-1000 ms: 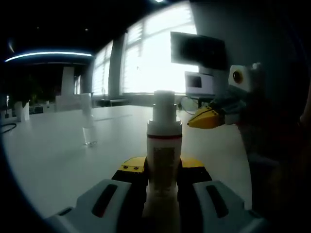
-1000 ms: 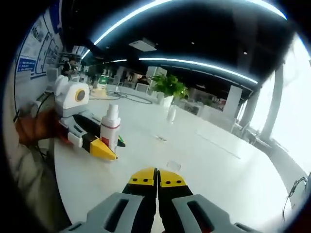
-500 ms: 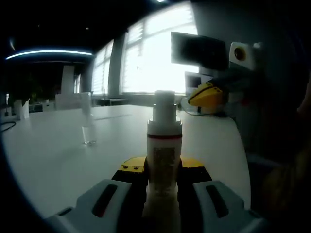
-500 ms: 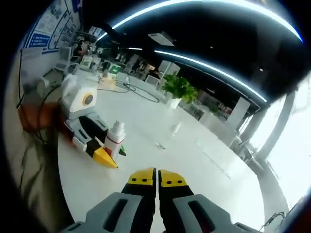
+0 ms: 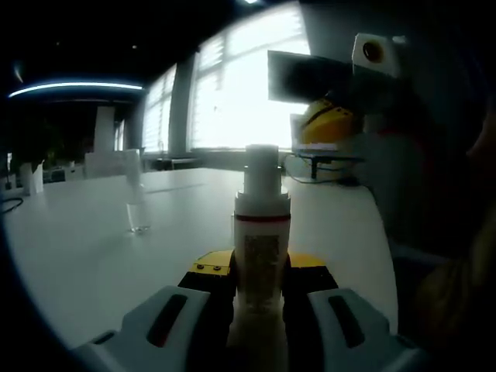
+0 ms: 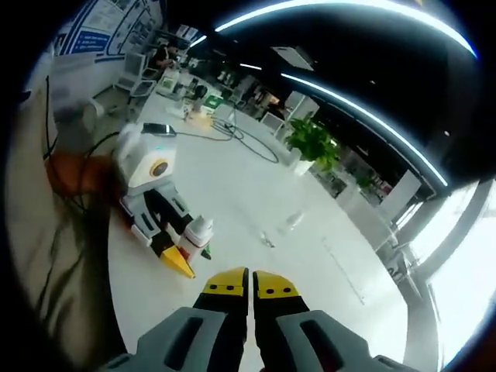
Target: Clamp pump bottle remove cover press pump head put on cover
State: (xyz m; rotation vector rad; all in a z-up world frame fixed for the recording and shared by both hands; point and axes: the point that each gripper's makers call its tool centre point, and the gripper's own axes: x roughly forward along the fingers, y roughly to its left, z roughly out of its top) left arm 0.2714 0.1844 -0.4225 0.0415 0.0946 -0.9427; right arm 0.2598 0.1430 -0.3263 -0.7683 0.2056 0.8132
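Observation:
A white pump bottle (image 5: 262, 232) with a red band and bare pump head stands upright on the white table (image 5: 93, 256). My left gripper (image 5: 261, 267) is shut on its body. Its clear cover (image 5: 138, 203) stands apart on the table, further out to the left. My right gripper (image 5: 325, 122) hovers high at the upper right, above the bottle's level. In the right gripper view my right gripper (image 6: 250, 280) is shut with nothing between its jaws, looking down from above on the left gripper (image 6: 174, 252), the bottle (image 6: 198, 236) and the cover (image 6: 293, 221).
The table (image 6: 256, 194) is long and white, with a black cable (image 6: 248, 143) and a potted plant (image 6: 314, 143) at its far part. A person's hand and sleeve (image 6: 74, 174) hold the left gripper. Bright windows and a monitor (image 5: 306, 77) lie behind.
My right gripper has risen well above the table and bottle, staying shut. The left gripper and the bottle in it have not moved.

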